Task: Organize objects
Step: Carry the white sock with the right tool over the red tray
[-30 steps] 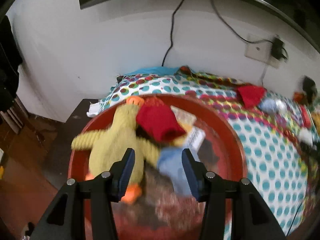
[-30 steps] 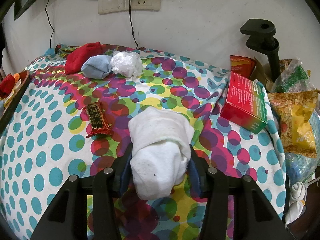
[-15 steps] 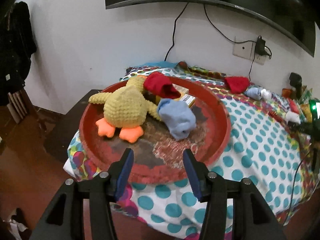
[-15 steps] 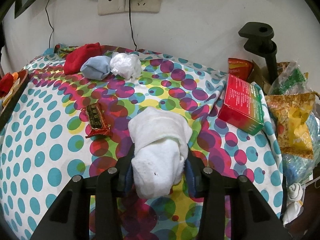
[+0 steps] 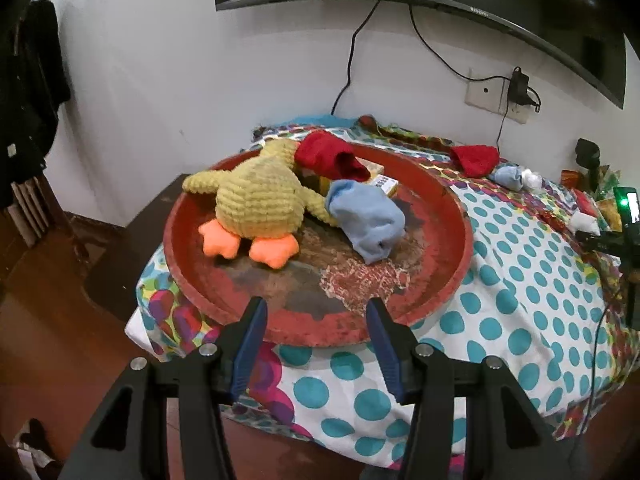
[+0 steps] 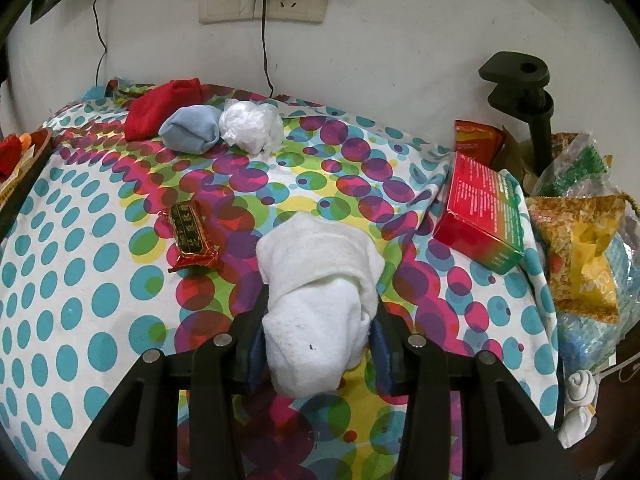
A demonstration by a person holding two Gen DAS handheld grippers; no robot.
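A worn red round tray [image 5: 452, 272] sits at the left end of the dotted tablecloth. It holds a yellow plush duck [image 5: 256, 204], a blue sock roll [image 5: 368, 220], a red sock [image 5: 332, 158] and a small box [image 5: 384, 184]. My left gripper [image 5: 316, 308] hangs open just in front of the tray's near rim, with nothing between its fingers. My right gripper [image 6: 320, 304] is shut on a white rolled sock [image 6: 320, 300] that rests on the cloth. Farther back lie a red sock [image 6: 160, 106], a blue sock roll [image 6: 192, 130] and crumpled white plastic [image 6: 252, 126].
A wrapped candy bar [image 6: 190, 236] lies left of the white sock. A red box [image 6: 484, 216], snack bags [image 6: 580, 256] and a black clamp stand [image 6: 520, 92] crowd the right edge. The wall with a socket and cables is close behind. The floor drops away left of the tray.
My left gripper has drawn back from over the tray; the blue sock roll that was between its fingers now lies in the tray. The right gripper has stayed put on the white sock.
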